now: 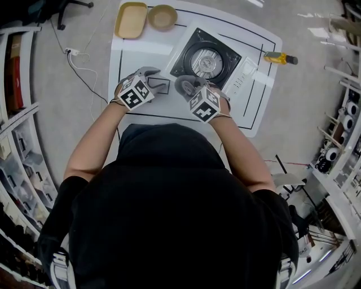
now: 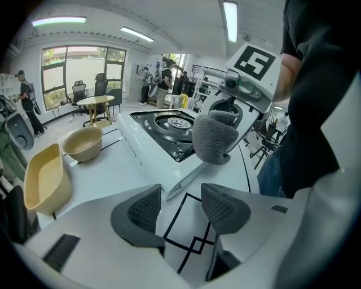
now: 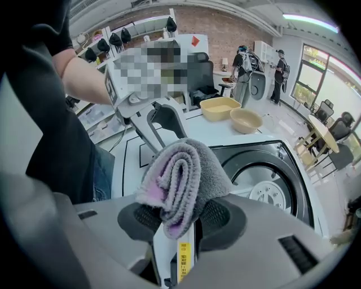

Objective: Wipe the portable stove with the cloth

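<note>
Jaws of the right gripper (image 3: 180,217) are closed on a folded grey cloth (image 3: 183,178), gripped at its lower folds, with lilac inner layers showing at the end. Cloth rises above the pads and sits at the near left corner of the stove (image 1: 206,56); contact with the stove surface cannot be confirmed. Jaws of the left gripper (image 2: 180,206) stand wide apart with nothing between them; only the white table (image 2: 113,169) and its black lines show beneath. Left gripper is just left of the stove's near corner, beside the right gripper and clear of the cloth. Stove: white body, black top, round burner at centre, set at an angle on the table. Beyond the stove's far left corner lie a yellow tray (image 1: 131,20) and a tan bowl (image 1: 162,17), side by side. Right of the stove, near the table's edge, lies a yellow-handled tool (image 1: 280,57).
</note>
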